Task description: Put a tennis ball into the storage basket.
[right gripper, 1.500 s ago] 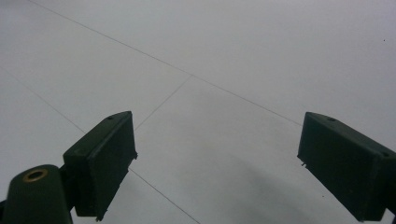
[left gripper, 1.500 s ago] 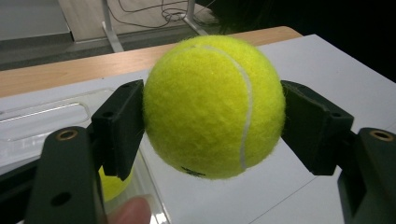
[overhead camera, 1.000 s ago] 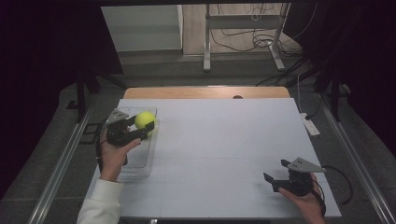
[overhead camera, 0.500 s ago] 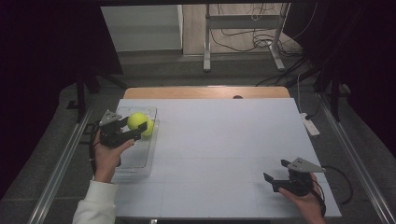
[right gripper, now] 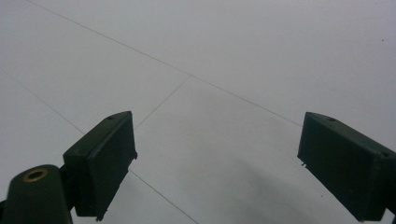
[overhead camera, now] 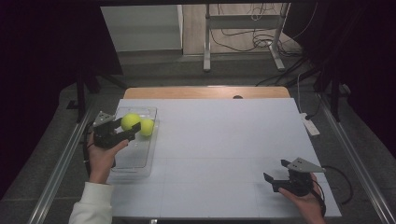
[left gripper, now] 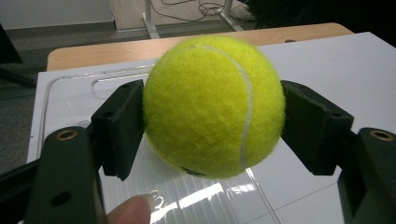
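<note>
My left gripper (overhead camera: 122,128) is shut on a yellow-green tennis ball (overhead camera: 130,121) and holds it just above a clear plastic tray (overhead camera: 135,163) at the table's left edge. In the left gripper view both black pads press the sides of the tennis ball (left gripper: 214,105), with the tray's rim (left gripper: 70,80) behind it. A second tennis ball (overhead camera: 146,127) lies in the tray right beside the held one. At the table's front right my right gripper (overhead camera: 276,171) rests low over the white surface, open, with nothing between its pads (right gripper: 103,158).
The white tabletop (overhead camera: 224,140) stretches between the two hands. A white power strip (overhead camera: 310,125) lies at the right edge. A wooden strip (overhead camera: 205,92) runs along the far edge, with metal frame legs and cables on the floor behind.
My left gripper has drifted slightly toward the tray's far left with the ball in it. The right hand has kept still.
</note>
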Tool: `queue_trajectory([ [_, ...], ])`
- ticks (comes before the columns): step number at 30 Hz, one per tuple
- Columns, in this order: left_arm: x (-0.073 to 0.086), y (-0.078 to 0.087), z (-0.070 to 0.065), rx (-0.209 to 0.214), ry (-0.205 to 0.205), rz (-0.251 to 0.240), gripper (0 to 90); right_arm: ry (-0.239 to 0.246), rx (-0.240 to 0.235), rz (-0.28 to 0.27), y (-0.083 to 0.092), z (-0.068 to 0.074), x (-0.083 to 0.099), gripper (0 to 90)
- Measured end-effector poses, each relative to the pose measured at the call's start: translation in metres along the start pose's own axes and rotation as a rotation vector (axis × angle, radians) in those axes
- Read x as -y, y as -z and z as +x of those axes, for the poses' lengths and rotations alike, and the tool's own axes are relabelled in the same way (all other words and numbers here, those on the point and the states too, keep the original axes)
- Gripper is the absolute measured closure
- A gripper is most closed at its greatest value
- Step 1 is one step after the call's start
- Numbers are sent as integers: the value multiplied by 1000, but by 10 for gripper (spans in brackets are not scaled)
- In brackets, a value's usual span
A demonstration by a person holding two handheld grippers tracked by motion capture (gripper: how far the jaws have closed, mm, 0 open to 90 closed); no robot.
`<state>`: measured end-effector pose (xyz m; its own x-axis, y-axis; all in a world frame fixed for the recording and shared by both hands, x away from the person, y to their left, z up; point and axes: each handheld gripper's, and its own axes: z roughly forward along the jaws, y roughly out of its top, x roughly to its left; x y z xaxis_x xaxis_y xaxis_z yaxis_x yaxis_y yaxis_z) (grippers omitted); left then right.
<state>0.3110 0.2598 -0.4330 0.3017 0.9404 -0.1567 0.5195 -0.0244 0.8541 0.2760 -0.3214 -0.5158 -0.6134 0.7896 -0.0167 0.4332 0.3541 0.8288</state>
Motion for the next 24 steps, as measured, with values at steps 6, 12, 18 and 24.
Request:
queue_trajectory([
  [6, 1, 2, 5, -10, 11, 1, 275, 0, -1, 1, 0, 0, 0, 113],
  [12, 2, 2, 6, -15, 13, 5, 276, -1, -1, 0, 0, 0, 0, 113],
  [18, 3, 1, 7, -35, 5, 19, 276, 1, 0, -2, 1, 1, 0, 113],
  [24, 5, -1, 11, -53, 8, 40, 275, 0, 0, -1, 0, 0, 0, 113],
])
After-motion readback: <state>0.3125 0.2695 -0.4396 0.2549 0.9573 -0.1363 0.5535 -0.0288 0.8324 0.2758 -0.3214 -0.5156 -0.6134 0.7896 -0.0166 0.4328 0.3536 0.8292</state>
